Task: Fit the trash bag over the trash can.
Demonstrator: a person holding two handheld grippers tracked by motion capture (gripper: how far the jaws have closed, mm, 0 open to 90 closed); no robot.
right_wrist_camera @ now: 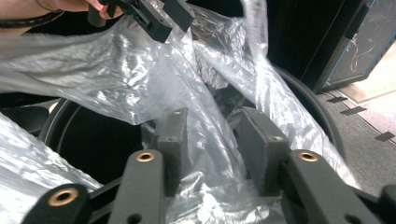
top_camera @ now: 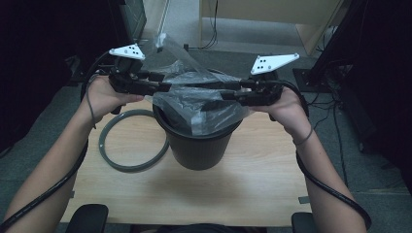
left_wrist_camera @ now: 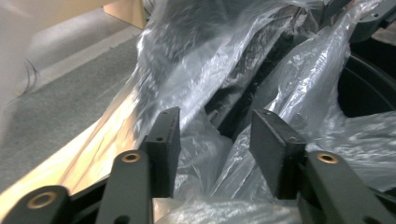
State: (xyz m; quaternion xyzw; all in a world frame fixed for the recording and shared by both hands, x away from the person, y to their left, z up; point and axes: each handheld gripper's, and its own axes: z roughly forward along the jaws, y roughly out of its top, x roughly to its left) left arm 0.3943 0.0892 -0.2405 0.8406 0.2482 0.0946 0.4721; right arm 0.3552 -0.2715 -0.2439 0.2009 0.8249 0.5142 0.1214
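A black round bin point(top_camera: 199, 145) stands on the wooden table point(top_camera: 252, 184). A clear plastic bag point(top_camera: 194, 109) lies crumpled across its mouth, with one corner sticking up at the back. My left gripper point(top_camera: 165, 87) comes in level from the left over the rim, and my right gripper point(top_camera: 218, 99) from the right. In the left gripper view the gripper point(left_wrist_camera: 215, 123) has its jaws apart, with loose bag film point(left_wrist_camera: 205, 70) between them and no pad pressing on it. The right gripper point(right_wrist_camera: 212, 119) likewise stands open astride a fold of film point(right_wrist_camera: 140, 79) above the bin's dark inside point(right_wrist_camera: 93, 140).
A grey ring point(top_camera: 121, 162) lies flat on the table to the left of the bin, touching its base. Dark cabinets stand on both sides of the table, and light wooden furniture point(top_camera: 272, 12) at the back. Cables run over the grey floor at the right.
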